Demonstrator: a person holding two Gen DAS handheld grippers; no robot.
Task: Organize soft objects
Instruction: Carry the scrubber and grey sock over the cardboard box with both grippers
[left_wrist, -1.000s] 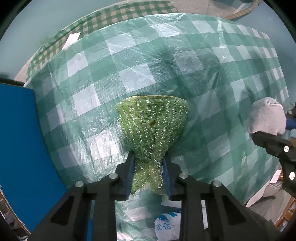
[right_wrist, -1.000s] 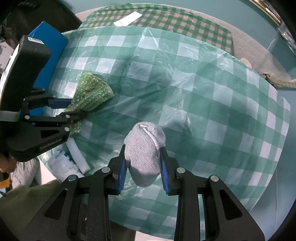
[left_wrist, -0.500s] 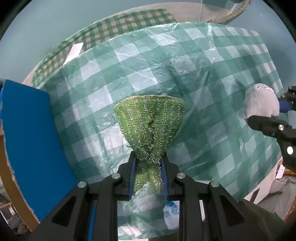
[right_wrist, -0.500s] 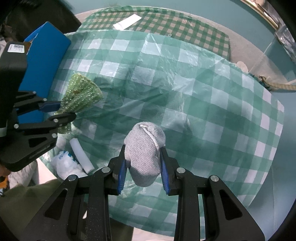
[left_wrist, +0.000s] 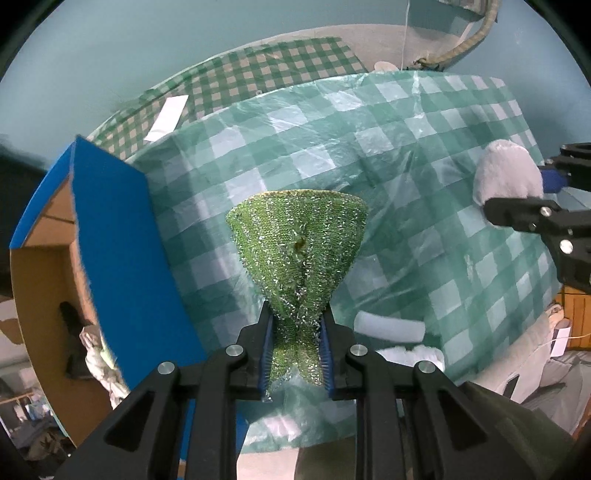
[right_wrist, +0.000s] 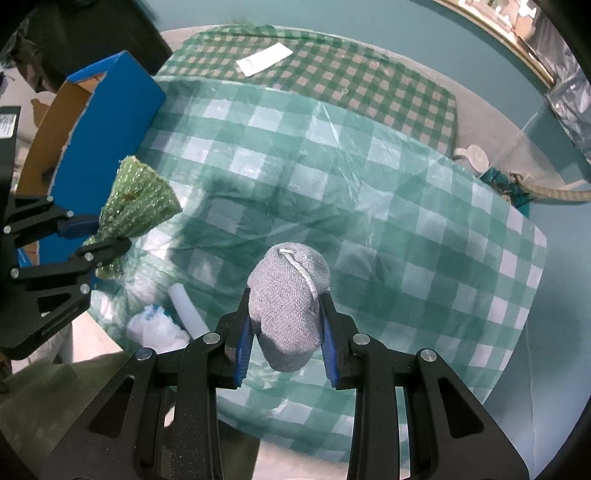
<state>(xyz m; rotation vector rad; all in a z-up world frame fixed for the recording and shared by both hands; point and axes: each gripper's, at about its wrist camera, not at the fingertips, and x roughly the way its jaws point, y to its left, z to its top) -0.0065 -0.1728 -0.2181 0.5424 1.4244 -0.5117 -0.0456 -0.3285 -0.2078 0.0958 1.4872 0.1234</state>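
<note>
The jaws of the left gripper (left_wrist: 295, 325) pinch the narrow end of a sparkly green scrubbing cloth (left_wrist: 297, 251), which fans out above the table (left_wrist: 424, 155), just right of an open blue cardboard box (left_wrist: 122, 236). The right gripper (right_wrist: 286, 310) has its jaws pressed on a grey knitted bundle (right_wrist: 286, 299), held above the near table edge. A white roll (right_wrist: 184, 306) lies at the near left corner.
</note>
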